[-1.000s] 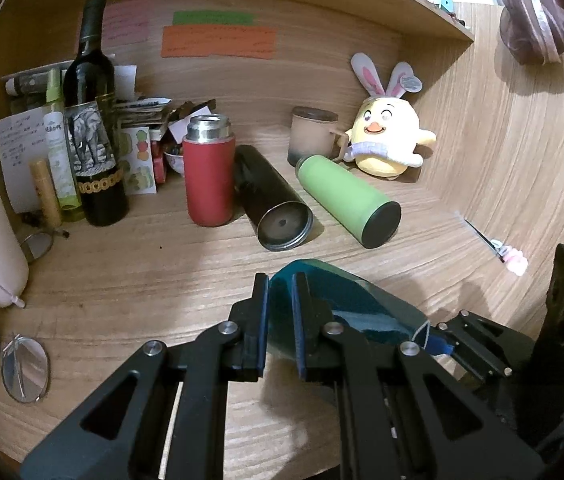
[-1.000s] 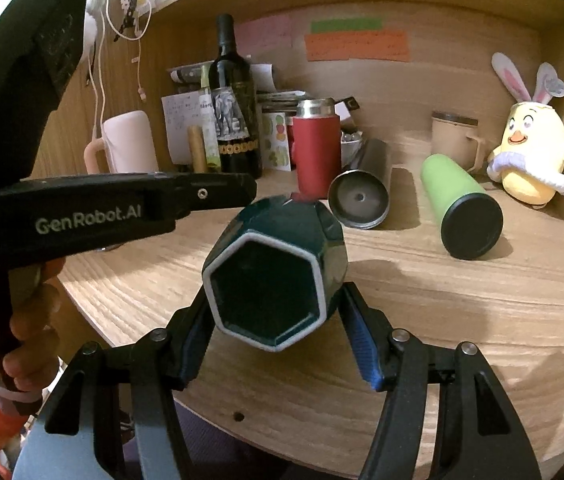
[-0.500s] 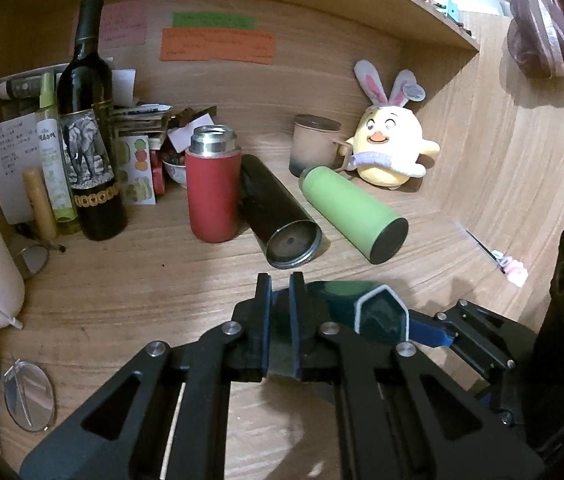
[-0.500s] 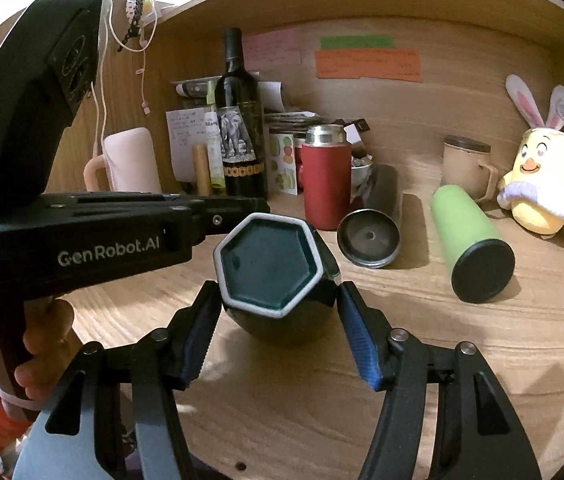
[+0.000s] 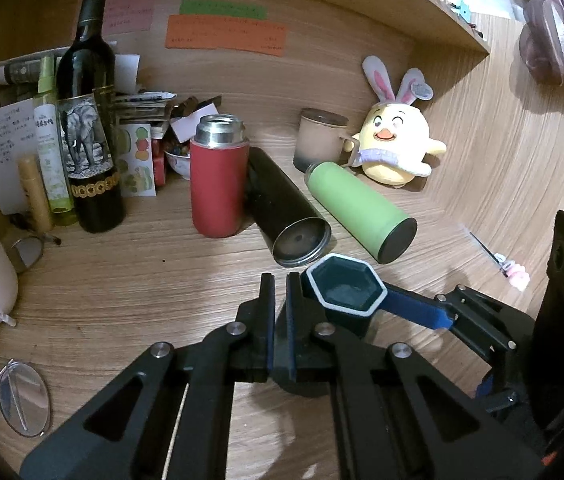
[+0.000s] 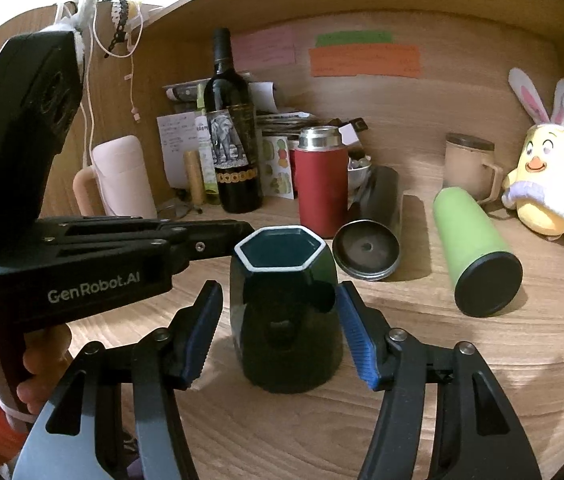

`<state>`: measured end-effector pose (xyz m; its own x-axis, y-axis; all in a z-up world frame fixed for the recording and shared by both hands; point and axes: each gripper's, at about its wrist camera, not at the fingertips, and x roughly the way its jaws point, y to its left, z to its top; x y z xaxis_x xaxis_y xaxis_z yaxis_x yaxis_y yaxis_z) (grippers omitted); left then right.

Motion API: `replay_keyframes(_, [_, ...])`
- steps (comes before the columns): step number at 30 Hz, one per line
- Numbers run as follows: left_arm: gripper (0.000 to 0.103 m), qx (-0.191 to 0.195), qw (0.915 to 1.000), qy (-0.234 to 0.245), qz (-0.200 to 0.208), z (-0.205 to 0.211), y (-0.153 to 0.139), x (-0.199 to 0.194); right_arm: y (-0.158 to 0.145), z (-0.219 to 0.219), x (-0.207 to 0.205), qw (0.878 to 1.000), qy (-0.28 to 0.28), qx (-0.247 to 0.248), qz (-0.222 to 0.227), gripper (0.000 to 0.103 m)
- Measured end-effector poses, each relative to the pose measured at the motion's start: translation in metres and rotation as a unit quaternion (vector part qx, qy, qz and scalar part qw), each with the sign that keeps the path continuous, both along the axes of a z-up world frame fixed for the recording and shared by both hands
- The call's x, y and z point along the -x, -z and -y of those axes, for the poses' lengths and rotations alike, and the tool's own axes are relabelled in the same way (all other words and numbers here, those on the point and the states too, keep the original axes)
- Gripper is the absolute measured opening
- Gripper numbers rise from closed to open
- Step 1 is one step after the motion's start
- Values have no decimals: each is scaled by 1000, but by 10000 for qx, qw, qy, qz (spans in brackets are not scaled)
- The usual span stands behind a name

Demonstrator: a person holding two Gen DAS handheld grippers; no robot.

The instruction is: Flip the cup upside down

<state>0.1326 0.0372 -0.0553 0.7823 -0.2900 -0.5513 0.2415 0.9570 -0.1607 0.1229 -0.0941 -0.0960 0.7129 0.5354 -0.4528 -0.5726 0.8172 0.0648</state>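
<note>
The dark teal hexagonal cup with a white rim stands on the wooden desk with a hexagonal white-edged face up. My right gripper is open, its blue-padded fingers on either side of the cup with small gaps. In the left wrist view the cup sits just right of my left gripper, whose fingers are nearly closed with only a narrow gap; the cup's side lies behind them and I cannot tell whether they touch it.
Behind the cup are a red flask, a black flask lying down, a green flask lying down, a wine bottle, a mug, a plush chick. A pink mug stands left. Glasses lie near the desk's front.
The cup was held tilted on its side between my right fingers; it has turned upright onto the desk and the right fingers have opened off it.
</note>
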Motion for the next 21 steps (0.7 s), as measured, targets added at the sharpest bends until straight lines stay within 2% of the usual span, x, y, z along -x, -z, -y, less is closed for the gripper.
replay_keyframes(8, [5, -109, 9997, -181, 155, -6, -10, 13, -9, 6, 6, 10000, 16, 0, 15, 56])
replay_keyframes(12, [10, -184, 9989, -235, 360, -3, -20, 29, -19, 14, 13, 9999, 58, -28, 100, 56])
replay_keyframes(14, [16, -212, 9984, -259, 462, -2, -25, 36, -25, 19, 19, 9998, 97, -48, 181, 58])
replay_keyframes(19, [49, -224, 9957, -349, 829, 3, -39, 62, -43, 37, 35, 9987, 234, -165, 430, 79])
replay_keyframes(21, [57, -228, 9943, -389, 964, 5, -44, 71, -52, 46, 45, 9975, 313, -263, 568, 84])
